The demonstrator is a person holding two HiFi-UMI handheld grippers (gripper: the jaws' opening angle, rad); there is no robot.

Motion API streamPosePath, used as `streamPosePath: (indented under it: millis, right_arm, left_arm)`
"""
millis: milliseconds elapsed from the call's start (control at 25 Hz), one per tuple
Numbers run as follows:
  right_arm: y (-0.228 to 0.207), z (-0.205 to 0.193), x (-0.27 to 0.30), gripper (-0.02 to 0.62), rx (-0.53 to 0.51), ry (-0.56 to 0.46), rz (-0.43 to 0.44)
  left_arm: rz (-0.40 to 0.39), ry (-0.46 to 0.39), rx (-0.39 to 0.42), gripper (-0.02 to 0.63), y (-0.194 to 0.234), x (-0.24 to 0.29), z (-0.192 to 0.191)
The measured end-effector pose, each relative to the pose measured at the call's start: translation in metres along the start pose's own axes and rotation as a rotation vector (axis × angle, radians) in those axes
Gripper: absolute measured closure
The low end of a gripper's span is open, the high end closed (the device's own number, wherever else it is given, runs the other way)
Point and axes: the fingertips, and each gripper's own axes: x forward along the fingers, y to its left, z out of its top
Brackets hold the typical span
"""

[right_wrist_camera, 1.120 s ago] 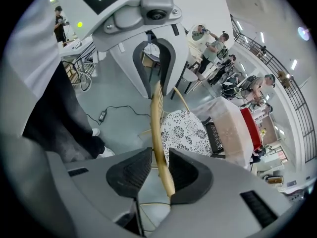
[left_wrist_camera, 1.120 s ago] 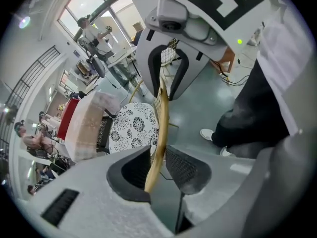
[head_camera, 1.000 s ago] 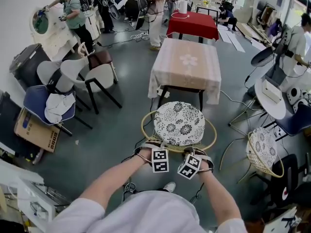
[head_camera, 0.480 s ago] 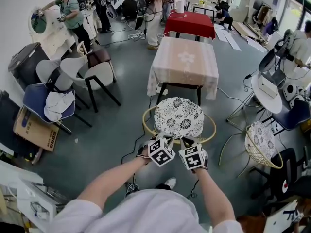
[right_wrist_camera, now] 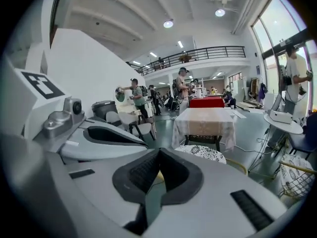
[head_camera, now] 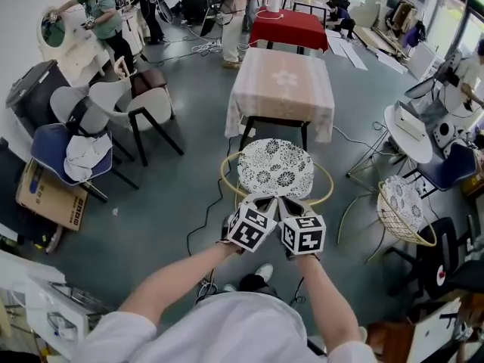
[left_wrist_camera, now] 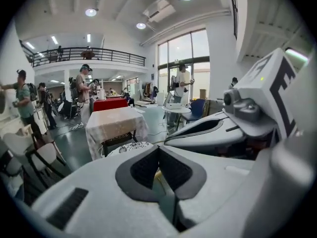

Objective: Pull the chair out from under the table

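The chair [head_camera: 276, 169] has a round black-and-white patterned cushion inside a yellow rattan rim [head_camera: 227, 186]. It stands on the floor just in front of the cloth-covered table [head_camera: 281, 89], out from under it. My left gripper [head_camera: 261, 201] and right gripper [head_camera: 291, 204] hang side by side above the chair's near rim, touching nothing. In the left gripper view the left gripper [left_wrist_camera: 158, 150] is shut and empty, with the chair [left_wrist_camera: 130, 148] and table [left_wrist_camera: 115, 123] beyond it. The right gripper [right_wrist_camera: 158, 153] is likewise shut with nothing in it, chair [right_wrist_camera: 204, 152] ahead.
White and blue chairs [head_camera: 128, 108] stand at the left near a cardboard box [head_camera: 47, 195]. A second rattan chair [head_camera: 401, 210] and a small round table [head_camera: 408, 131] sit at the right. A red-clothed table [head_camera: 291, 27] and several people are at the back. Cables lie on the floor.
Both grippers have lifted off the chair's near rim and rolled so their marker cubes face up. They now hang higher and closer together. The chair has stayed in place.
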Motion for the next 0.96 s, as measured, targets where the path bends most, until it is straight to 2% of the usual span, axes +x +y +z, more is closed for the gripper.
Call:
streamPosePath:
  millis: [120, 240, 960]
  right_arm:
    - [0.010, 0.008, -0.008, 0.594, 0.006, -0.034, -0.006]
    - [0.020, 0.008, -0.012, 0.594, 0.003, -0.050, -0.012]
    - [0.028, 0.002, -0.022, 0.594, 0.005, -0.057, -0.035]
  left_arm:
    - [0.021, -0.053, -0.086, 0.601, 0.004, -0.015, 0.007]
    - [0.052, -0.095, -0.121, 0.601, 0.011, -0.026, 0.007]
    - [0.083, -0.098, -0.131, 0.601, 0.013, -0.044, -0.006]
